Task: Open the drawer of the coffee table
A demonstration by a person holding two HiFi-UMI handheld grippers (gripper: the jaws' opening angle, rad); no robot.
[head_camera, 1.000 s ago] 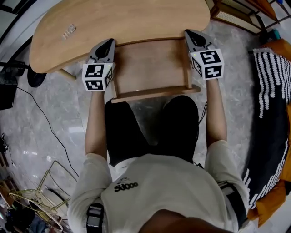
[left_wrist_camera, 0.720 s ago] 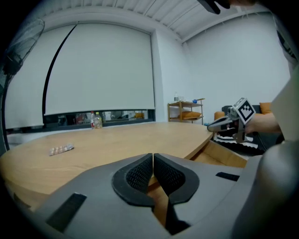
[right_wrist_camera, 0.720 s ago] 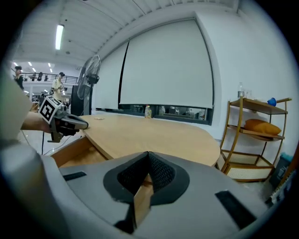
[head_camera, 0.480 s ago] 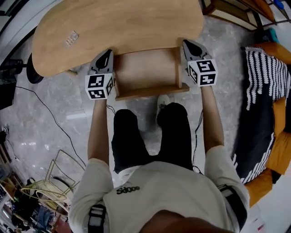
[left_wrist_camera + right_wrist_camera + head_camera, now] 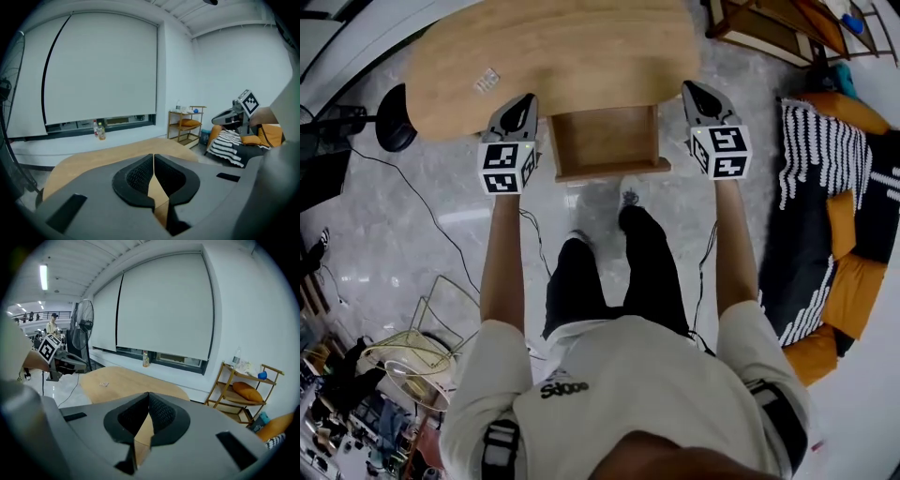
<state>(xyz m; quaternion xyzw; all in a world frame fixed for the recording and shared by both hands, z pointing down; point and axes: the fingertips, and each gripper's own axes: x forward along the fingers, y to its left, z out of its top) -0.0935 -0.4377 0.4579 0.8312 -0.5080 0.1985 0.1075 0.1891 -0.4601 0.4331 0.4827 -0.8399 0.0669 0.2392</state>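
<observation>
Drawer [image 5: 605, 141]: open, sticking out of the worktop's [image 5: 562, 47] near edge, between the tongs.
Left tongs [image 5: 523, 101]: closed, empty, left of drawer.
Right tongs [image 5: 694, 92]: closed, empty, right of drawer.
Around: fan base [image 5: 394, 117] far left; striped throw [image 5: 811, 178] right; legs [image 5: 619, 272] near the drawer front.

coffee table [image 5: 581, 47]: far edge cut off (head view) | flat item [image 5: 487, 81] on it: too small, perhaps a packet

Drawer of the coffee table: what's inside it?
The pulled-out part of the drawer shows only its bare wooden bottom. Its rear end runs under the tabletop, so that part is hidden.
</observation>
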